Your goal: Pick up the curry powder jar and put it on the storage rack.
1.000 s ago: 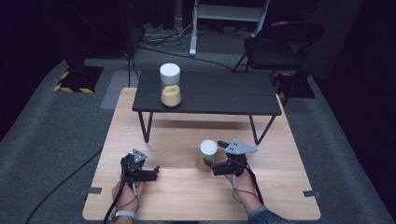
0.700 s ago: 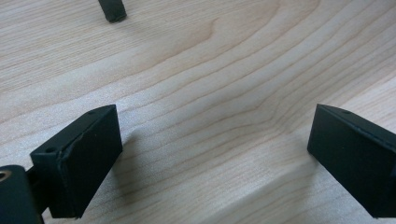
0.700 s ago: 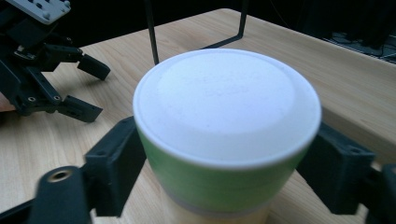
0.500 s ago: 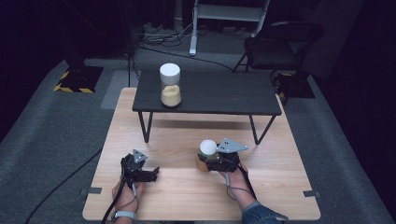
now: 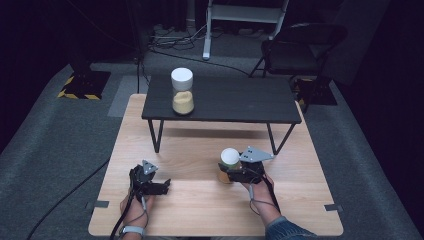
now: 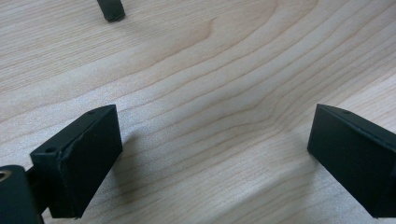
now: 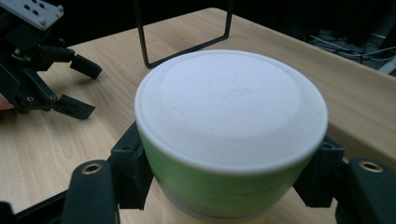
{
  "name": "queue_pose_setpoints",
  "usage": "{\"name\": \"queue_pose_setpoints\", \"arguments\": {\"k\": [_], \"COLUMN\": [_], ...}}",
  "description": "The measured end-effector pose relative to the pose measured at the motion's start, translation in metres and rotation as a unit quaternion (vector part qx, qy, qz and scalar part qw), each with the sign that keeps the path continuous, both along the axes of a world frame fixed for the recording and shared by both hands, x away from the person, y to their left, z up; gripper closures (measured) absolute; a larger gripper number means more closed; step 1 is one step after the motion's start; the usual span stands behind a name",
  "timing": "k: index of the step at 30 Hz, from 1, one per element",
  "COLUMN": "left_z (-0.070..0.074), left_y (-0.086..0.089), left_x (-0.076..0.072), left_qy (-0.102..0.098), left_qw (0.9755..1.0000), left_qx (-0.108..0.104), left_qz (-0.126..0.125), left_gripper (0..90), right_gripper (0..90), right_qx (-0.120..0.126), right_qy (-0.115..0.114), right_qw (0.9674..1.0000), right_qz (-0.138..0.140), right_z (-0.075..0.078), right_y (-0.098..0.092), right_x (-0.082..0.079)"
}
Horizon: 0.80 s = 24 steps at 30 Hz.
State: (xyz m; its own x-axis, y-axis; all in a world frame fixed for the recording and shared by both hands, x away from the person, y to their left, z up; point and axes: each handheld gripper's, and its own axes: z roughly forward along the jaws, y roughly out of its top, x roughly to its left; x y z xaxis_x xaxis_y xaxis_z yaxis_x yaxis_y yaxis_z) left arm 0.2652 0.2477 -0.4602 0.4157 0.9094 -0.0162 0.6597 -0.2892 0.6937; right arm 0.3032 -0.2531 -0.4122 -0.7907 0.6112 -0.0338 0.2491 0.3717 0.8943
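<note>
Risk sits mostly in the grip on the jar [image 7: 231, 140], a white-lidded container with a green band under the lid and pale contents below. The right tool [image 5: 239, 172] has just closed its jaws, and in the right gripper view the black pads press on the green band from both sides, high on the jar, right under the lid. The jar stands on the wooden desk [image 5: 210, 210], near the front right leg of the small black table [image 5: 235, 102] that stands on it.

Held so high, the heavy lower part could swing if the jar is lifted fast, and the smooth band could slide through the pads. If the band is part of a loose lid, a lift might pull the lid off and leave the body behind, or spill the contents.

A careless lift toward the black table could knock the jar against its edge or leg. A second jar [image 5: 182, 91] already stands on that table's left end, well apart.

The left tool [image 5: 150, 181] rests on the desk with its jaws wide apart and nothing between them, so it offers no support.
</note>
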Motion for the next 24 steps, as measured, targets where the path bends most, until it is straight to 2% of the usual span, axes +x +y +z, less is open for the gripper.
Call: {"name": "queue_pose_setpoints", "arguments": {"k": [6,11,24], "left_z": [0.0,0.0,0.001], "left_y": [0.0,0.0,-0.001], "left_x": [0.0,0.0,0.002], "left_qy": [-0.001,0.0,0.003], "left_qw": [1.0,1.0,1.0], "left_qx": [0.0,0.002,0.002], "left_qz": [0.0,-0.001,0.001], "left_gripper": [2.7,2.6,1.4], "right_gripper": [33.4,33.4,33.4], "right_qx": [-0.006,0.003,0.0], "right_qy": [-0.017,-0.013,-0.022], "right_qw": [0.9998,0.9998,0.9993], "right_qz": [-0.009,-0.017,-0.03], "right_z": [0.016,0.031,0.073], "right_y": [-0.008,-0.016,-0.03], "right_x": [-0.009,-0.011,-0.018]}}
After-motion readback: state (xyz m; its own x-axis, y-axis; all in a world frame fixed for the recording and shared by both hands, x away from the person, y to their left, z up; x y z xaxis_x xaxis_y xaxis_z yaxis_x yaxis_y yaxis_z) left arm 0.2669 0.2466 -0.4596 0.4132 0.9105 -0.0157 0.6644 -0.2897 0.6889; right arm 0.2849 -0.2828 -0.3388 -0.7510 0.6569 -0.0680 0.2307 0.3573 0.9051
